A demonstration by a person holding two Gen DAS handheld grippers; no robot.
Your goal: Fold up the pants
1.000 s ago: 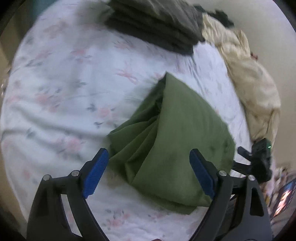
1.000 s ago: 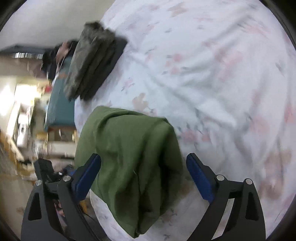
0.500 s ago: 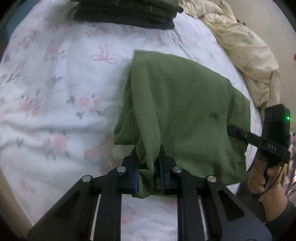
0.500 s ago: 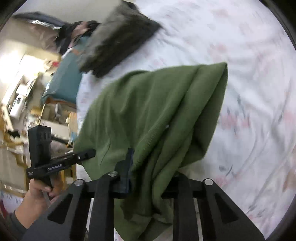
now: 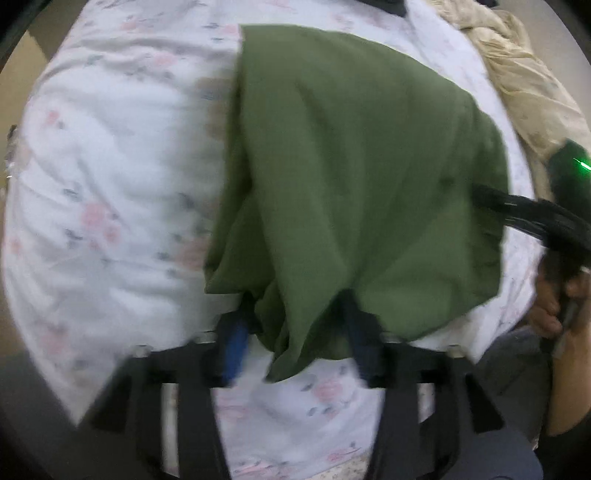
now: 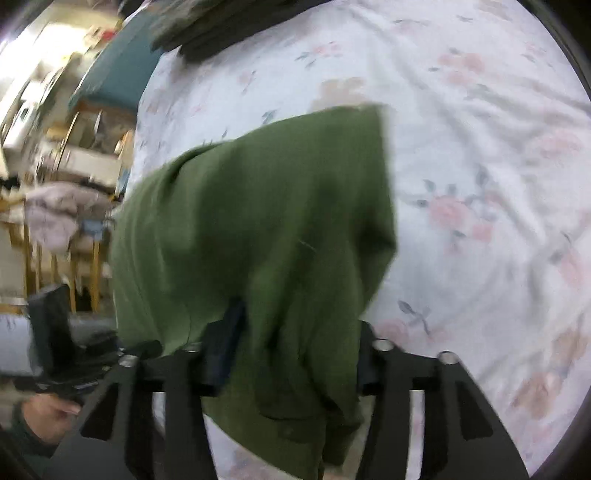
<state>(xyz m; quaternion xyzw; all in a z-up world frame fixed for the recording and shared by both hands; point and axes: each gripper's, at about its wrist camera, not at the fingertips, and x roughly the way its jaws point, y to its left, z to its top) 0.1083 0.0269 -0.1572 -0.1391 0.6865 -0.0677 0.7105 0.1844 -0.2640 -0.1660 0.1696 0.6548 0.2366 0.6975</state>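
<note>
The green pants (image 5: pixel 354 166) lie folded in a thick bundle on the floral bed sheet (image 5: pixel 103 166). My left gripper (image 5: pixel 295 332) has its jaws spread apart, with the near edge of the pants draped loosely between the blue pads. In the right wrist view the pants (image 6: pixel 266 229) hang over my right gripper (image 6: pixel 295 339), whose jaws are also spread apart around the cloth. The right gripper also shows in the left wrist view (image 5: pixel 535 218) at the pants' right edge. Both views are blurred.
A cream blanket (image 5: pixel 524 77) is bunched at the bed's far right. A dark folded pile (image 6: pixel 199 29) sits at the far end of the sheet (image 6: pixel 480 147). Beyond the bed's edge stand a teal cushion (image 6: pixel 114 70) and wooden furniture (image 6: pixel 85 155).
Both grippers were shut on the pants' near edge half a second ago. Now both have opened and the cloth rests loose between the jaws. The pants sit further up the bed.
</note>
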